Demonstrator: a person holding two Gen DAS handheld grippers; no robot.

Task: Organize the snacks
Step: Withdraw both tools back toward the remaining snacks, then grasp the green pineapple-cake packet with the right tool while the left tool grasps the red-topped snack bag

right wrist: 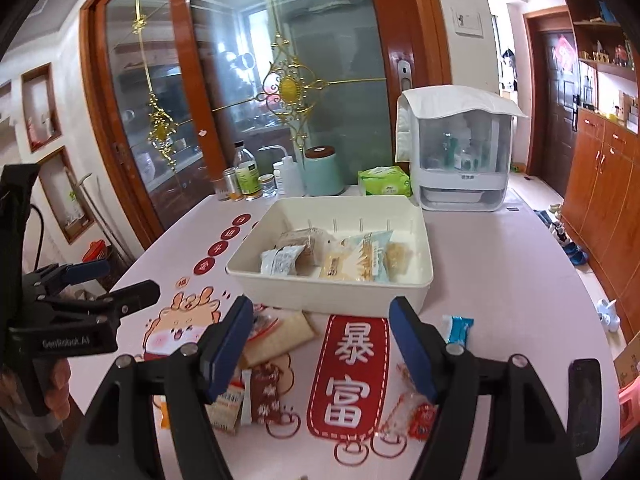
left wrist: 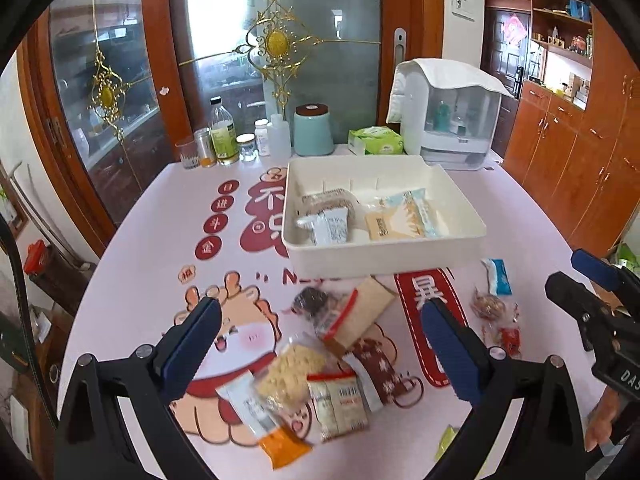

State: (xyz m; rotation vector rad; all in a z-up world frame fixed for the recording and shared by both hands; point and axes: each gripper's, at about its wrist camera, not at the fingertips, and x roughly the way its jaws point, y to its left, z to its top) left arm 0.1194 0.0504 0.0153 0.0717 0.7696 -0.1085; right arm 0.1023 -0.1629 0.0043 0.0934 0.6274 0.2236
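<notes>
**Grabbing the next snack for the bin: a few tips**

Pink dragon-print tablecloth (left wrist: 160,216), glass sliding doors behind, jars and a kettle along the far edge. White bin (left wrist: 384,254) sitting mid-table, already holding a few packets: a brown one, a white one, a pale yellow-and-blue one. Loose snacks (left wrist: 320,364) piled on the cloth just in front of the bin, on the near side; a small blue packet (left wrist: 498,278) and some red-wrapped candies (left wrist: 506,336) lying apart to one side.

Left gripper (left wrist: 326,352) hanging over the pile, fingers spread wide, nothing between them. Right gripper (right wrist: 324,348) likewise spread wide and empty, hovering over the red banner print near the bin's front wall.

Probably best to go for a top packet rather than one buried underneath, otherwise likely to drag neighbours along. Crinkly wrappers look slippery, so pinching across the sealed end seems safer than squeezing the puffy middle. Worth keeping the two grippers well apart over the pile to avoid a bump. Lifting clear of the bin's front wall before letting go also a good idea.
</notes>
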